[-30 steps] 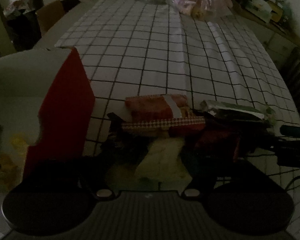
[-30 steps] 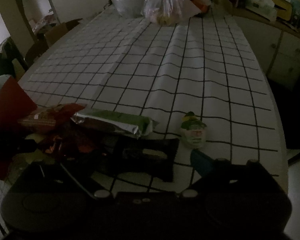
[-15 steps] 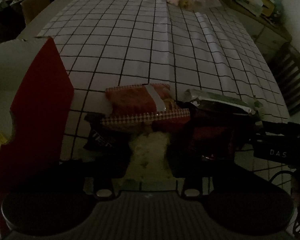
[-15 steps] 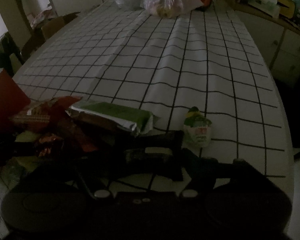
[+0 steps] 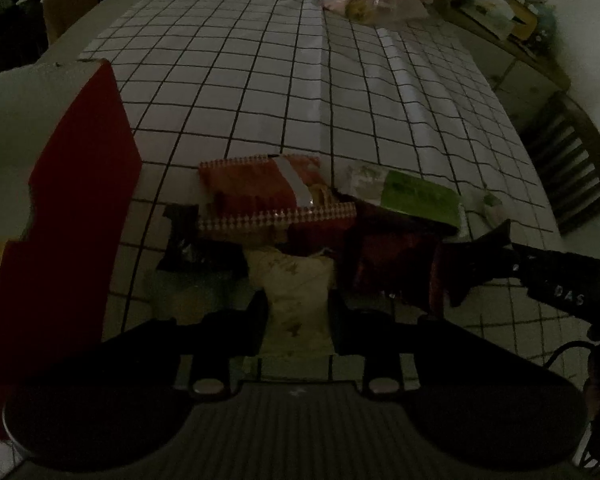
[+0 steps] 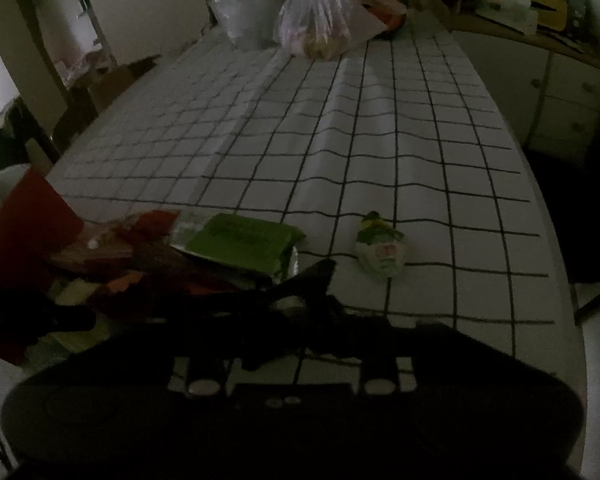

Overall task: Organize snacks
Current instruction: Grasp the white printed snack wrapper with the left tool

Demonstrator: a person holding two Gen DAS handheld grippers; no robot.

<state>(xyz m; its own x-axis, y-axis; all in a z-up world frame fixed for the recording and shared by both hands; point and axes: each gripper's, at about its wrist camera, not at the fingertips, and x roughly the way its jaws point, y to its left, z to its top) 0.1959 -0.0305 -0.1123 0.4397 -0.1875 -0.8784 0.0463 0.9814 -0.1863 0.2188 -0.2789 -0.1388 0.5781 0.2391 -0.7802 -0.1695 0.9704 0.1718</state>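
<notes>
A pile of snack packets lies on the checked tablecloth (image 5: pixel 300 92). In the left wrist view my left gripper (image 5: pixel 298 312) is shut on a pale cream packet (image 5: pixel 296 280), below an orange-red packet (image 5: pixel 260 196) and a green packet (image 5: pixel 420 196). My right gripper (image 6: pixel 296 320) is shut on a black packet (image 6: pixel 300 284) and holds it lifted beside the pile; it shows in the left wrist view too (image 5: pixel 480 264). The green packet (image 6: pixel 240 240) and a small white-green pouch (image 6: pixel 382 248) lie ahead of it.
A red and white box (image 5: pixel 72 208) stands at the left of the pile, and shows in the right wrist view (image 6: pixel 28 216). A clear plastic bag of food (image 6: pixel 320 20) sits at the table's far end. A sideboard (image 6: pixel 560 88) and a chair (image 5: pixel 572 160) stand on the right.
My right gripper has closed on the black packet and lifted it off the cloth. The left gripper has drawn back a little with the cream packet held.
</notes>
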